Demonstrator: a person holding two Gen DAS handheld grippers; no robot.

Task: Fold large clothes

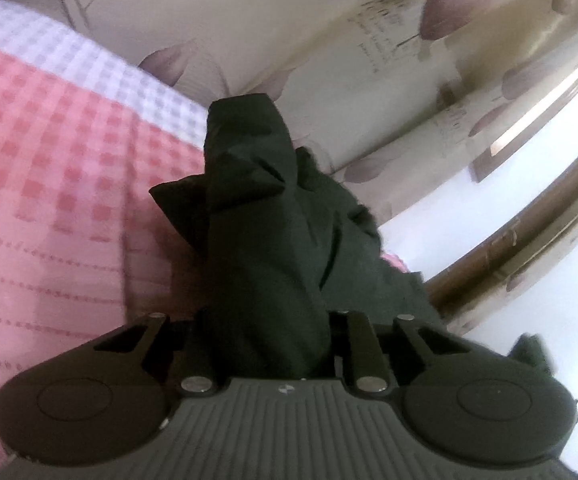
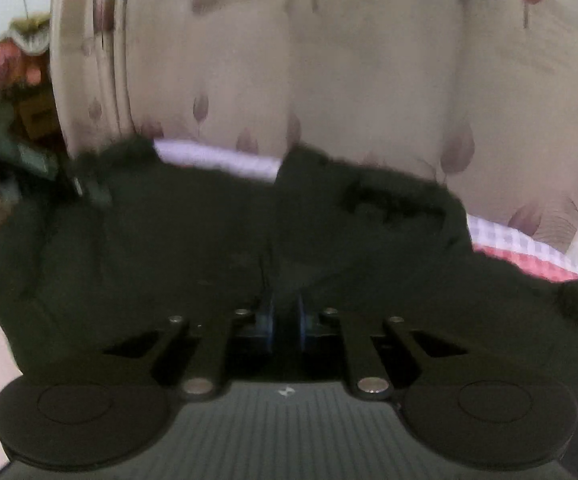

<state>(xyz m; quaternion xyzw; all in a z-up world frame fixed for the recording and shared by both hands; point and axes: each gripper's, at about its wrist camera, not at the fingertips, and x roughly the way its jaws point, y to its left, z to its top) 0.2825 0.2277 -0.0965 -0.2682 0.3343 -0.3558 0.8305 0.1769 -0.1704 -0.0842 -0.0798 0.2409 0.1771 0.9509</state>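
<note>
Left wrist view: left tongs [image 1: 267,320] pinching bunched fold of dark garment [image 1: 265,240], cloth swallowing fingers; fabric stands up in peaks above pink checked bed cover [image 1: 49,160], likely lifted to carry edge across. Right wrist view, blurred: right tongs [image 2: 285,316] pressed together on same garment [image 2: 169,240], blue pads [image 2: 268,320] nearly meeting; garment spreads wide over bed, floral curtain [image 2: 369,80] behind. Both grips suggest fold in progress.

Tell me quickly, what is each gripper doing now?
Left gripper: closed on the dark garment.
Right gripper: closed on the same dark garment.
</note>
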